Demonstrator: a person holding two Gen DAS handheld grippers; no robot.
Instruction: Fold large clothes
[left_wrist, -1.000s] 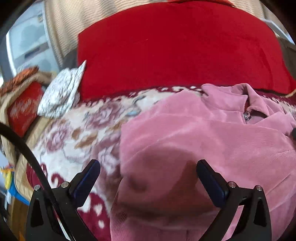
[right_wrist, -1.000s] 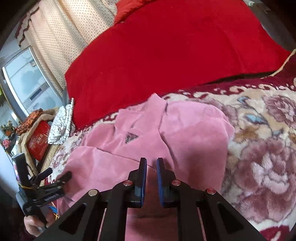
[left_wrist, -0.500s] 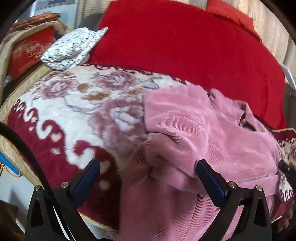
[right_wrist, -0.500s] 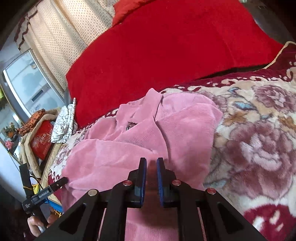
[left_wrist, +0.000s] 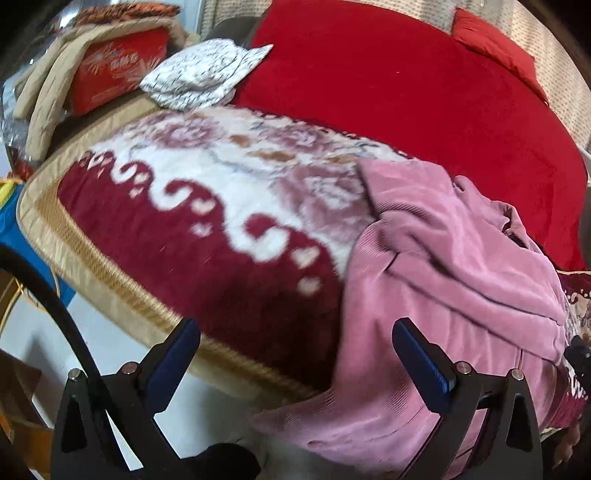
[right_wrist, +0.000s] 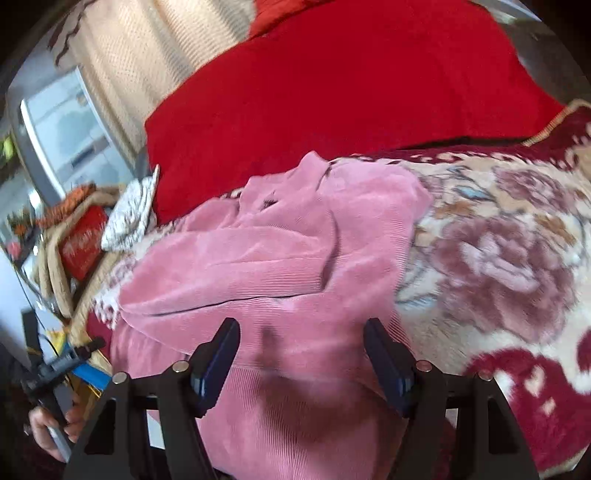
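A pink corduroy jacket (left_wrist: 461, 295) lies rumpled on the floral blanket (left_wrist: 221, 206), one sleeve folded across its body and its lower part hanging over the bed's front edge. It fills the middle of the right wrist view (right_wrist: 295, 258). My left gripper (left_wrist: 295, 354) is open and empty, drawn back over the bed's edge to the left of the jacket. My right gripper (right_wrist: 301, 350) is open just above the jacket's lower part, with nothing between its fingers. The left gripper shows small at the far left of the right wrist view (right_wrist: 62, 362).
A large red cushion (left_wrist: 406, 92) stands behind the blanket. A patterned white cloth (left_wrist: 203, 77), a red box (left_wrist: 114, 74) and a beige quilted item (left_wrist: 48, 92) sit at the back left. Floor shows below the bed's edge (left_wrist: 110, 332). A curtain (right_wrist: 147, 74) hangs behind.
My right gripper has opened and let go of the jacket. My left gripper has pulled back and swung left, so the jacket now lies to its right. The jacket has slumped toward the bed's edge.
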